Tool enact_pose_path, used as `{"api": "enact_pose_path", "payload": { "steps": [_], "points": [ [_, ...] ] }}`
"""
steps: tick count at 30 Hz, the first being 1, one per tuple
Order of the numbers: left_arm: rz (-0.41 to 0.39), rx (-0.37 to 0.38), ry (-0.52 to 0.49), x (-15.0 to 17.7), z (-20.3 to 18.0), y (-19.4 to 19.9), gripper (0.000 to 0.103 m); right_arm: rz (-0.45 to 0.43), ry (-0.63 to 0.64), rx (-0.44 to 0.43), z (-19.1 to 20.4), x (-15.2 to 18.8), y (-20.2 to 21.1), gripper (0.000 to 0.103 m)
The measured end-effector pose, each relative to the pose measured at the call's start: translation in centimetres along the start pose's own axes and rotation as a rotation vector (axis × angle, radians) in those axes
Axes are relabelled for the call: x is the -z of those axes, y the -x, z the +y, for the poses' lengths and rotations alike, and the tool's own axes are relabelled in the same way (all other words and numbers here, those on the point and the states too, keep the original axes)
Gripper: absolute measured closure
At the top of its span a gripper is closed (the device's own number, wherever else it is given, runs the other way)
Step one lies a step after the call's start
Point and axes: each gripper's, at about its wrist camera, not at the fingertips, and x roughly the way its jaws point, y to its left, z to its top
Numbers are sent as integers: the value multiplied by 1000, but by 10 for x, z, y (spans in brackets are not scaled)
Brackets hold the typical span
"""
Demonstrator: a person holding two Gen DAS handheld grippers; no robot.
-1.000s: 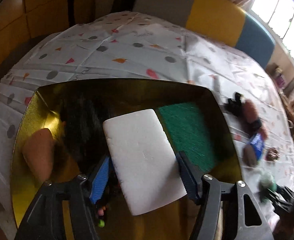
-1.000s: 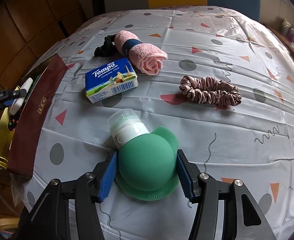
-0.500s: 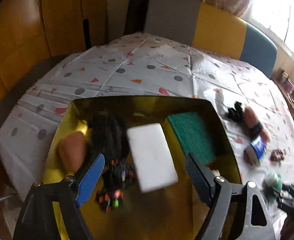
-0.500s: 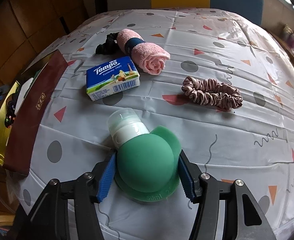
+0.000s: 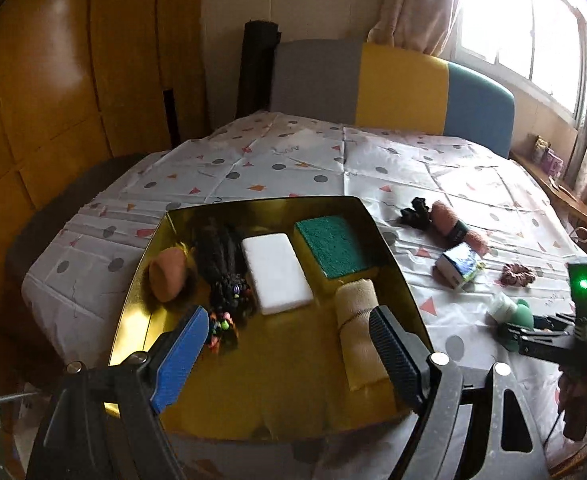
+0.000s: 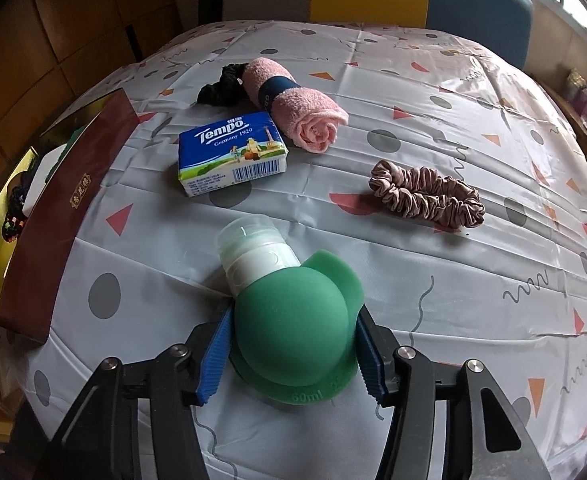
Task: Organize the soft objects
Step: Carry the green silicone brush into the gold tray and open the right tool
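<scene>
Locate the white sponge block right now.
In the left wrist view, the white sponge block lies in the gold tray, between the black hair bundle and the green scouring pad.

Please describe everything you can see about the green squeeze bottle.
The green squeeze bottle is round, matte and rubbery-looking, with a flat flange marked 60ml and a white neck under a clear cap. It lies on the patterned tablecloth, cap pointing toward the tissue pack. The right gripper has its jaws against both sides, closing slightly.
</scene>
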Motion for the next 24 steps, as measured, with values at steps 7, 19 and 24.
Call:
{"api": "enact_pose_path", "payload": {
  "steps": [7,19,24],
  "points": [
    [21,8,-7,15,-2,5,19,-3,4,6,0,0,0,46],
    [74,-2,11,33,8,-2,19,-14,21,49,7,2,1,49],
    [76,0,34,34,16,-2,19,-8,-39,48,7,-1,7,52]
  ]
}}
